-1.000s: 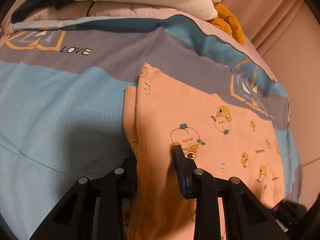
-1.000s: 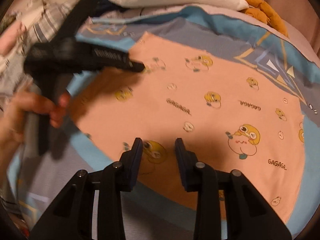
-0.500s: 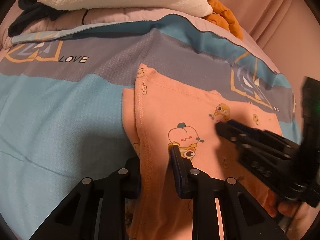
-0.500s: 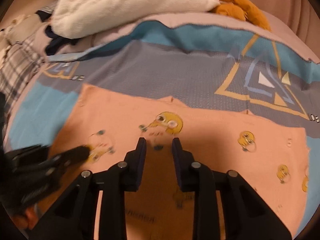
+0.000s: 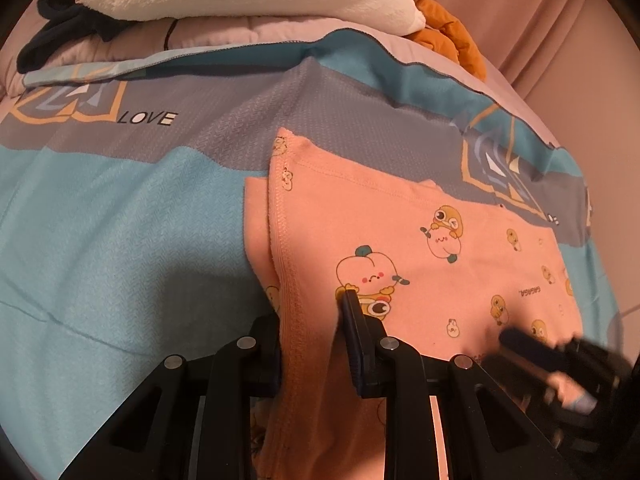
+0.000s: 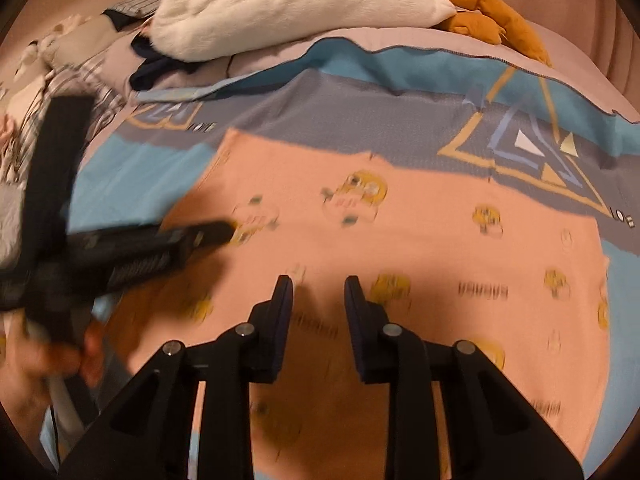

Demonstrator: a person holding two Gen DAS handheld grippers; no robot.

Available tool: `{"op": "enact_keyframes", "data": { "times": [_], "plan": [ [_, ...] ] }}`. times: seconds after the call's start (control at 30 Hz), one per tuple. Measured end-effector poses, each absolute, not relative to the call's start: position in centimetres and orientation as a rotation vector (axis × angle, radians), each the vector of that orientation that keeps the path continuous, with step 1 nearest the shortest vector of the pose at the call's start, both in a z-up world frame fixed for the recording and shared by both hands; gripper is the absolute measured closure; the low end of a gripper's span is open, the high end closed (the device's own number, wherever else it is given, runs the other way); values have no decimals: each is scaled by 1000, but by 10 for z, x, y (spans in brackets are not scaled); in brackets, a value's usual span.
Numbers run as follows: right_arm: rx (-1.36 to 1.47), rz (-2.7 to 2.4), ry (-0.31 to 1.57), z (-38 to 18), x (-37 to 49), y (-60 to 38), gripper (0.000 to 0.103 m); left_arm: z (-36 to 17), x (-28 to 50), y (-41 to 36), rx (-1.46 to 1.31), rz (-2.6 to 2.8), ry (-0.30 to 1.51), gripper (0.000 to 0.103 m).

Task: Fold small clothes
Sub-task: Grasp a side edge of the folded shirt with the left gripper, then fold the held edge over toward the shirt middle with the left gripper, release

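An orange garment [image 5: 460,292] printed with cartoon chicks lies flat on the bed; it also fills the middle of the right wrist view [image 6: 440,248]. Its left side is folded over, showing a stitched hem. My left gripper [image 5: 312,316] is shut on that folded edge, and the cloth rises between the fingers and hides the left one. From the right wrist camera, this gripper [image 6: 216,234] reaches in from the left, held by a hand [image 6: 40,364]. My right gripper [image 6: 318,292] hovers over the garment's near part, jaws narrowly apart with nothing pinched. It appears blurred at the lower right [image 5: 516,340].
A blue and grey bedcover [image 5: 100,220] lies under the garment. A white fluffy blanket [image 6: 300,0], an orange plush toy [image 6: 492,16] and dark clothing [image 5: 60,36] are piled at the far side. Pink curtains [image 5: 540,40] hang on the right.
The right gripper swept out over the garment's middle, then drew back toward its near part. The left gripper stayed in place on the folded edge.
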State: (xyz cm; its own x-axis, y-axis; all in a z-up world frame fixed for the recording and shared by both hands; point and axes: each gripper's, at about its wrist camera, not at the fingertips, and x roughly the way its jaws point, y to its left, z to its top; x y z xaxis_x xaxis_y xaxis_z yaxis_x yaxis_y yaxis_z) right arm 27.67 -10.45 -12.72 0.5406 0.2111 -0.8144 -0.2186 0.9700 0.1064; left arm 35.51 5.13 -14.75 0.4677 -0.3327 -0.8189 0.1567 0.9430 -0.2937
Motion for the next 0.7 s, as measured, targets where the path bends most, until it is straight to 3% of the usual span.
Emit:
{"op": "enact_keyframes", "data": {
  "times": [0.2, 0.23, 0.4, 0.43, 0.47, 0.5, 0.53, 0.7],
  "plan": [
    [36, 273, 1018, -147, 269, -106, 74, -146, 355, 49, -187, -293, 1045, 79],
    [97, 296, 1031, -145, 269, -113, 73, -144, 354, 49, -193, -294, 1046, 84],
    [240, 336, 1015, -136, 262, -131, 73, -129, 350, 47, -211, -310, 1025, 89],
    [288, 337, 1004, -134, 262, -138, 71, -125, 349, 45, -212, -313, 1022, 89],
    [321, 333, 998, -133, 262, -139, 63, -122, 347, 43, -210, -314, 1021, 89],
    [370, 330, 993, -132, 263, -144, 47, -118, 346, 40, -203, -316, 1018, 90],
    [455, 328, 992, -133, 266, -153, 42, -114, 344, 37, -195, -318, 1014, 90],
    [741, 375, 971, -140, 275, -175, 39, -98, 337, 19, -169, -349, 1000, 91]
  ]
}}
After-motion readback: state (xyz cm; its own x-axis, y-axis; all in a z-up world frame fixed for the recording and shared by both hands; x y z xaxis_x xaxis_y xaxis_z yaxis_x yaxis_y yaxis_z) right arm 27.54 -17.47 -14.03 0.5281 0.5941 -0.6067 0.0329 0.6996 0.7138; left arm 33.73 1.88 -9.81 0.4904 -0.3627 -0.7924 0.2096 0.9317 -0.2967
